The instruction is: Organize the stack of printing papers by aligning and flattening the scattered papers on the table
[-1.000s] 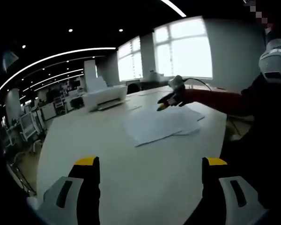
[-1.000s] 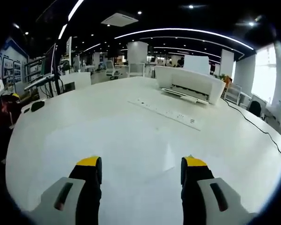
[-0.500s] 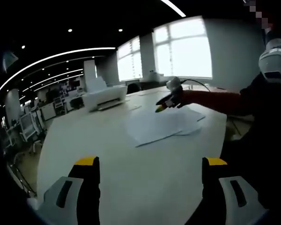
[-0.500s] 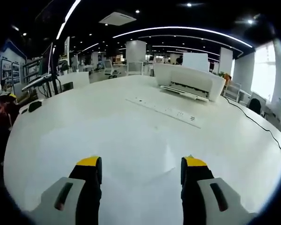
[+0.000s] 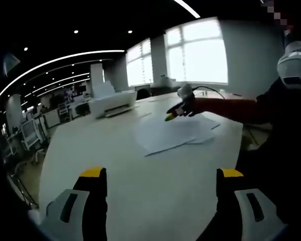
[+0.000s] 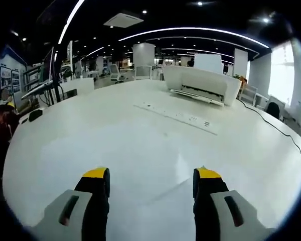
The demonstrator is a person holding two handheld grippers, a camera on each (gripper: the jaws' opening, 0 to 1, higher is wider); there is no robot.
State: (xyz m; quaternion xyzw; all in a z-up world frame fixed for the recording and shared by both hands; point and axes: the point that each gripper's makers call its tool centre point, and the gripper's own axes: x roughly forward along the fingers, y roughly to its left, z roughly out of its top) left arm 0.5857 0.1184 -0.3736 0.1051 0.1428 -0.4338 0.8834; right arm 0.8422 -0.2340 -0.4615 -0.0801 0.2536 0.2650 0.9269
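Comparing with a second ago, the right gripper (image 5: 171, 116), seen in the left gripper view at the end of a red sleeve (image 5: 226, 108), has shifted slightly toward the far edge of the papers (image 5: 174, 132); the sheets themselves lie unchanged. The right gripper view has tipped a little, so the printer (image 6: 201, 84) and power strip (image 6: 176, 115) sit marginally higher.

The left gripper view shows the loose, overlapping papers on the tabletop (image 5: 115, 165) near the window-side edge, with the right gripper low over their far edge; contact cannot be confirmed. The right gripper view shows bare tabletop, the printer near the far edge, a cable (image 6: 276, 131) and the power strip.

The left gripper (image 5: 161, 196) is held wide apart and holds nothing; the papers lie well ahead of it. The right gripper (image 6: 151, 193) likewise stands parted and holds nothing.
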